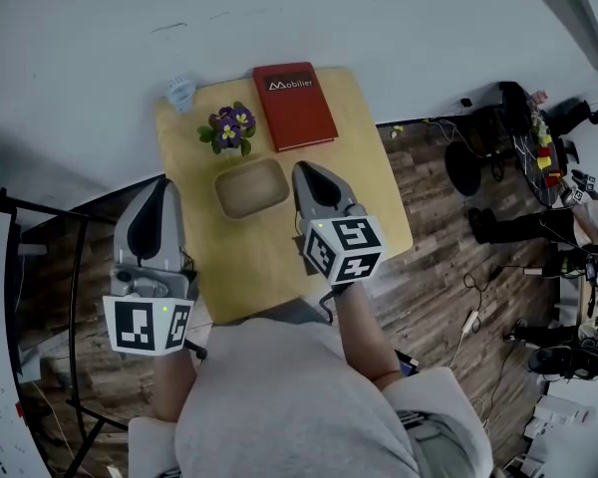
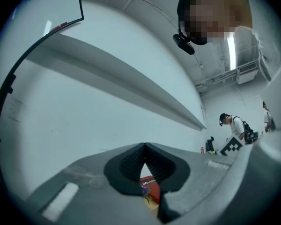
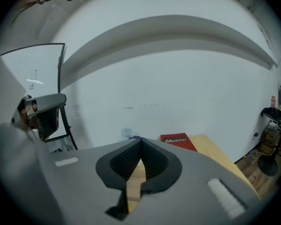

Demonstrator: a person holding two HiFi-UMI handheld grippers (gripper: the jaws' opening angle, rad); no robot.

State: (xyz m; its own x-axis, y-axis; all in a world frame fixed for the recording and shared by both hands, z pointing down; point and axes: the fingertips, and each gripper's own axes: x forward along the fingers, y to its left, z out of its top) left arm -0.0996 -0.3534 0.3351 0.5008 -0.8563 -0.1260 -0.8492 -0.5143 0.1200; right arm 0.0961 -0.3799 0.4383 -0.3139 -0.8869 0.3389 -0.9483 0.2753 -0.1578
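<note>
1. My right gripper (image 1: 304,169): jaws clenched together on nothing, tip just beside the right end of the wooden bowl (image 1: 250,188).
2. My left gripper (image 1: 160,183): likewise shut and empty, at the left edge of the table (image 1: 379,202).
3. Bowl: mid-table, long axis left-right (slightly tilted), bare wood inside.
4. Beyond it: potted flowers (image 1: 228,128), red book (image 1: 295,106).

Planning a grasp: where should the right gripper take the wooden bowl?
Wooden bowl: likely the right rim, one jaw inside, one outside, from above. It lies open side up, the right gripper is nearest that edge, and the flower pot crowds the far rim.
</note>
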